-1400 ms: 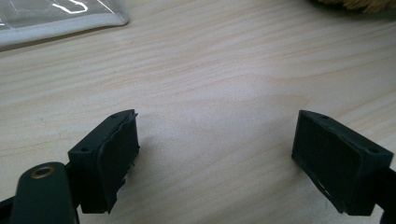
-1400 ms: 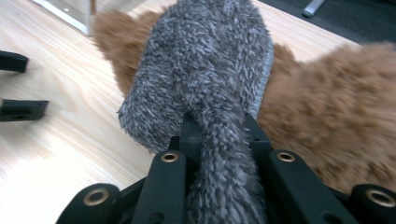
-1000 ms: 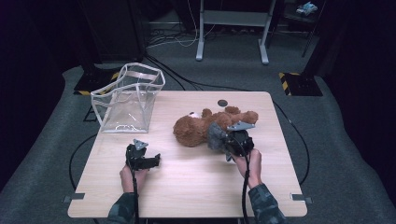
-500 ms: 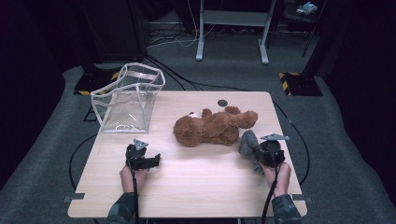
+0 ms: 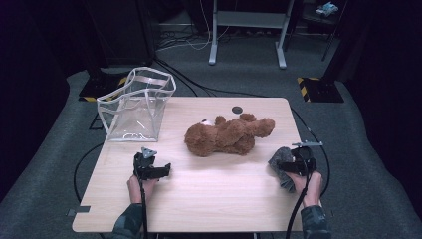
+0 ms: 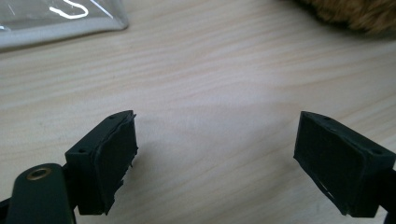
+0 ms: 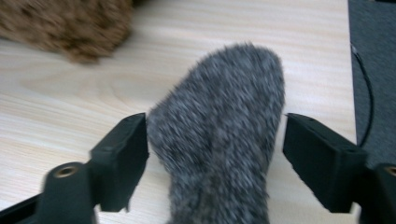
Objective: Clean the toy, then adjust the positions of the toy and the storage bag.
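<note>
Grey fuzzy cloth [image 5: 279,162] now lies at the table's [image 5: 214,199] right edge, carried there from beside the teddy bear [image 5: 226,135] by the right gripper [image 5: 288,167]. Its jaws have just been opening, and the cloth sits loose between them. Left gripper [image 5: 158,171] stays put, jaws wide apart over bare wood.

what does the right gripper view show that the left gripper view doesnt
Right gripper view: a grey furry piece lying between the right gripper's open fingers, whose jaws have just been opening, with a gap on the right side, and the table's edge with dark floor beyond.

Left gripper view: the clear bag's bottom corner, and bare wood between the left gripper's open fingers.

Both: the wooden tabletop and a bit of the brown teddy bear.
</note>
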`<state>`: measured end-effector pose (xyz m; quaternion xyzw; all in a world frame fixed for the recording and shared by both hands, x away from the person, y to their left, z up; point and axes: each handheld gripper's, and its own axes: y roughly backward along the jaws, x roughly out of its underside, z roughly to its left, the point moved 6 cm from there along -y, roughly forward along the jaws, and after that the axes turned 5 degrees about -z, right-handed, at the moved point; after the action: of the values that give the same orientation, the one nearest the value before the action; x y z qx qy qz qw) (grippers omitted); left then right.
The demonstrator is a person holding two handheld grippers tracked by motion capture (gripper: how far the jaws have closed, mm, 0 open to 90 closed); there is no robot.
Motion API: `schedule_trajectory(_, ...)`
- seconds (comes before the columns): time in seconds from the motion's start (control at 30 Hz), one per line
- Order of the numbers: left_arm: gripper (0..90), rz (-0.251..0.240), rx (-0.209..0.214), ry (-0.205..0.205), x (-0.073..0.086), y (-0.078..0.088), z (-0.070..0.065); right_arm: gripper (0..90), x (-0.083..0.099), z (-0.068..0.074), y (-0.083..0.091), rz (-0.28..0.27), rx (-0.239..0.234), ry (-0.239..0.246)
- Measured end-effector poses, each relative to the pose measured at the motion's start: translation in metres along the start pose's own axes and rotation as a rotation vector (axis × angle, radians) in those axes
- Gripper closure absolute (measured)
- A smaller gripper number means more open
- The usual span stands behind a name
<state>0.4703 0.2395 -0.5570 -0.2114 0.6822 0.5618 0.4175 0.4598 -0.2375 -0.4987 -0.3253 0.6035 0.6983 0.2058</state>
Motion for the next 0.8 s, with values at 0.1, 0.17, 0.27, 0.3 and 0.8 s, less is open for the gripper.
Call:
schedule_trajectory(0.1, 12.8, -0.017, 0.027, -0.001, -0.013, 0.004, -0.007, 15.8, -0.01, 0.004, 0.001, -0.012, -0.032, 0.028)
schedule_trajectory(0.17, 12.7, -0.017, 0.048, -0.016, -0.023, 0.007, -0.013, 15.1, -0.017, 0.009, 0.001, -0.013, -0.048, 0.036)
schedule_trajectory(0.27, 12.4, -0.038, 0.077, -0.033, -0.04, 0.01, -0.023, 13.5, -0.024, 0.013, -0.002, -0.013, -0.073, 0.057)
schedule_trajectory(0.3, 12.4, -0.049, 0.089, -0.03, -0.045, 0.01, -0.027, 12.8, -0.027, 0.015, -0.003, -0.016, -0.083, 0.058)
schedule_trajectory(0.8, 13.3, -0.076, 0.226, -0.083, -0.107, 0.006, -0.078, 4.9, -0.059, 0.027, -0.014, 0.0, -0.166, 0.083)
